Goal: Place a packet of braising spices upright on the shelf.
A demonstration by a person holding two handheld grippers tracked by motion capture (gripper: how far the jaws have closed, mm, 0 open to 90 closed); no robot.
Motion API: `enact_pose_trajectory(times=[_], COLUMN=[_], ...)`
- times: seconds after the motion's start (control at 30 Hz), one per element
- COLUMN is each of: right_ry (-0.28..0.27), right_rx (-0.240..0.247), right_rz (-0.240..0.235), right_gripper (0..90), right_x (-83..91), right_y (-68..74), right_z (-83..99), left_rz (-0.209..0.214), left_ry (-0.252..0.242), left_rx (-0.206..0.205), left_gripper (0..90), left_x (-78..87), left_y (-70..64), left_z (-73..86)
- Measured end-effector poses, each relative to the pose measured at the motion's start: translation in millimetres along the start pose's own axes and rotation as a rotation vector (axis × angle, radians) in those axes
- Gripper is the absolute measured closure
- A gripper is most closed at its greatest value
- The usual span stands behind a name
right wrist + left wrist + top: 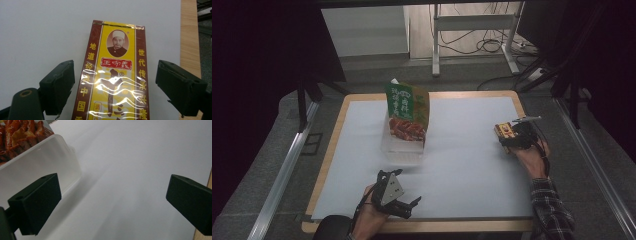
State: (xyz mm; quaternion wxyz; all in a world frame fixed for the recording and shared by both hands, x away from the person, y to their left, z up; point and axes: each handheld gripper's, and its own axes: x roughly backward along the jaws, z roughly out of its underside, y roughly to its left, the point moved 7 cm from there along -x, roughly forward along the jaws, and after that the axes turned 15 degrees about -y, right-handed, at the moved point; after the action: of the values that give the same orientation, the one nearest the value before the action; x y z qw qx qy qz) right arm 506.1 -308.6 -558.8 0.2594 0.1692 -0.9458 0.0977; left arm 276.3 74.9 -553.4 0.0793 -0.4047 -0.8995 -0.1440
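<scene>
A green food packet (408, 114) with a red dish printed on it stands in a clear plastic tub (401, 146) at mid table. The tub's wall (37, 167) and the packet's print (17, 137) fill the upper left of the left gripper view. My left gripper (411, 206) sits near the front edge, below the tub, open with nothing between its jaws. A yellow and brown box (505, 133) lies flat at the right. In the right gripper view the box (115, 82) lies between my right gripper's (115, 87) open jaws, with gaps on both sides.
A white sheet (462, 165) covers the wooden table, whose edge (190, 37) runs close to the right of the box. Dark frame posts (302, 105) flank the table. Cables and a metal stand (472, 35) lie on the floor behind.
</scene>
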Motion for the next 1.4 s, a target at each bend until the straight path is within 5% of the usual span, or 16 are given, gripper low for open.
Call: enact_pose_trajectory(times=[0.7,1.4], right_ry=[0.063,-0.005], right_rx=[-0.043,0.009], right_rz=[0.001,-0.068], right_gripper=[31.5,31.7], right_x=[-1.9,16.6], right_y=[3.4,22.7], right_z=[4.7,-10.0], left_rz=[-0.001,-0.003], left_ry=[0.001,-0.002], left_rx=[-0.002,-0.002], left_gripper=[0.0,0.0], left_x=[-0.1,0.7], left_y=[-0.1,0.7], left_z=[0.0,-0.5])
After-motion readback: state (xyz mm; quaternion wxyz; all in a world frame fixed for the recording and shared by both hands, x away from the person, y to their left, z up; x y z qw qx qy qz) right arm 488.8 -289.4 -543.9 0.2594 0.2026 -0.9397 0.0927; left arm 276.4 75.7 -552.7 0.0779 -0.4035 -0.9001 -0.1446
